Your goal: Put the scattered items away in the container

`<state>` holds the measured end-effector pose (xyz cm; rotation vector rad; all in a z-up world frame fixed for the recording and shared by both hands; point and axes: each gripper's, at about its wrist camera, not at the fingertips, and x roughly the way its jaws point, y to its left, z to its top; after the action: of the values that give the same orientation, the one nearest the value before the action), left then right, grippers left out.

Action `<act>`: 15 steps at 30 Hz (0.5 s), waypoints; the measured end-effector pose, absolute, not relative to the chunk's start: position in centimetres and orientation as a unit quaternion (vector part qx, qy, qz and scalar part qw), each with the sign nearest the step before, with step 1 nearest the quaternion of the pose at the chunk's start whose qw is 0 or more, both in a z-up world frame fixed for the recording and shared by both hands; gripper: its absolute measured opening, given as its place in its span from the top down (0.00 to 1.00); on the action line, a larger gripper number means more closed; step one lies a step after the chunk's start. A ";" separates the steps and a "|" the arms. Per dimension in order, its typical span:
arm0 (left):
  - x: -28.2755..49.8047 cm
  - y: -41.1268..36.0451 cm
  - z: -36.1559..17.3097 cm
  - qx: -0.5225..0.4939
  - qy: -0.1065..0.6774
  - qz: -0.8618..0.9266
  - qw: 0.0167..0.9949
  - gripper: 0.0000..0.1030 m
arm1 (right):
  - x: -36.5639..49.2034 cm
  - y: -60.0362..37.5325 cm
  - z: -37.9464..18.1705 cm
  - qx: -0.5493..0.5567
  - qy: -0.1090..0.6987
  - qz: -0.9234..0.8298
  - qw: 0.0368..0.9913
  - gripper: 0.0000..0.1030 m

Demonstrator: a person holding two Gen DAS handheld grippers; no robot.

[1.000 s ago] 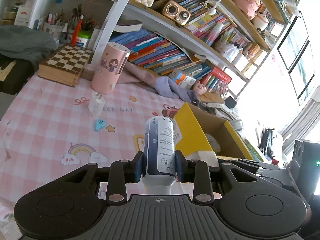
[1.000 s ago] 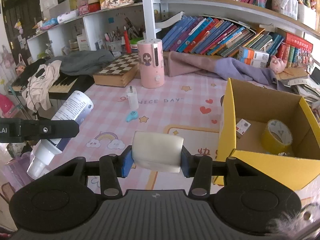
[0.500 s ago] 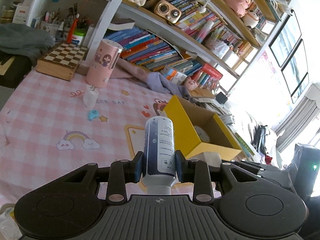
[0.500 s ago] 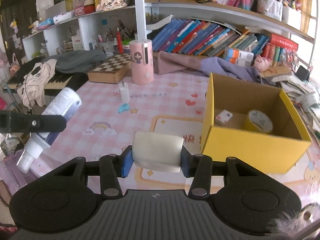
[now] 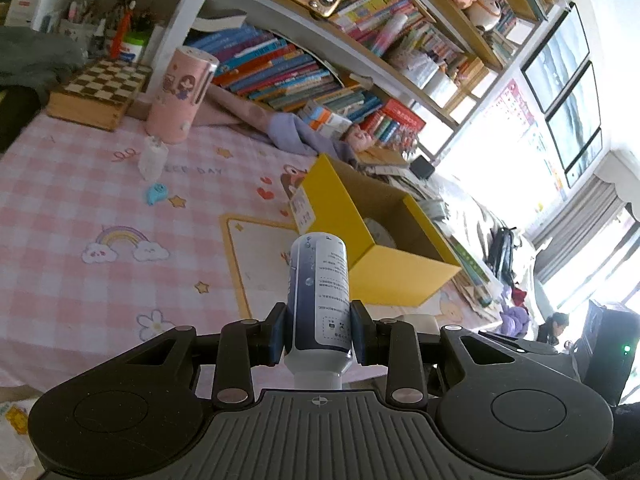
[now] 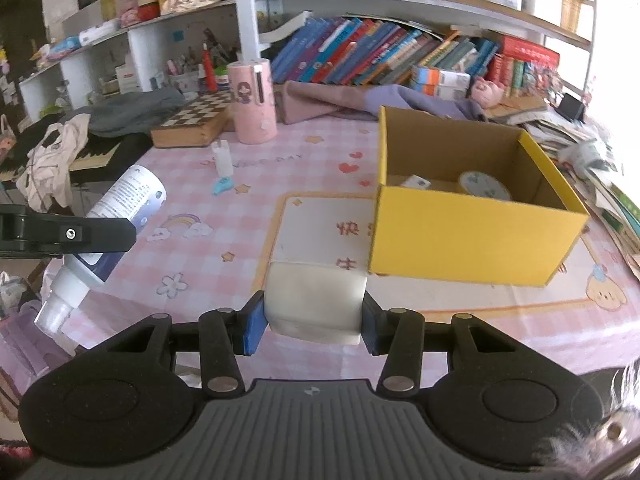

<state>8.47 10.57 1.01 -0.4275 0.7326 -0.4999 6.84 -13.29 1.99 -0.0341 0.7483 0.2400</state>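
My left gripper (image 5: 318, 334) is shut on a white and dark-blue bottle (image 5: 319, 296) that points forward toward the yellow cardboard box (image 5: 394, 276). The same bottle (image 6: 120, 216) shows at the left of the right wrist view, clamped in the left gripper's black finger (image 6: 68, 234). My right gripper (image 6: 314, 322) is shut on a white rounded block (image 6: 316, 300), held above the mat just left of the yellow box (image 6: 472, 236). Inside the box lie a tape roll (image 6: 484, 186) and a small white carton (image 6: 416, 181). On the mat remain a small clear bottle (image 6: 223, 156) and a blue clip (image 6: 222, 185).
A pink cylinder (image 6: 253, 102) and a chessboard box (image 6: 192, 120) stand at the back of the pink checked tablecloth (image 6: 208, 248). Purple cloth (image 6: 340, 100), book rows and shelves lie behind. Papers pile up right of the box. Clothes hang off the left edge.
Both grippers have drawn back from the table with their loads still held. The yellow box now appears farther and more to the right in the right wrist view.
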 end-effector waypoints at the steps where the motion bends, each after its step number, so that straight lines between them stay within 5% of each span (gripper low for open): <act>1: 8.5 10.3 1.0 -0.203 0.354 -0.244 0.880 0.70 | 6.7 -13.5 2.0 -0.014 0.365 0.113 0.924 0.57; 15: 9.5 6.6 0.6 -0.181 0.372 -0.316 0.854 0.70 | 4.6 -17.2 1.8 0.020 0.377 0.033 0.926 0.57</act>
<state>9.52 6.65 0.62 -0.3800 0.7821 -0.6638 4.57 -17.25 1.79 0.0412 0.7729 0.0668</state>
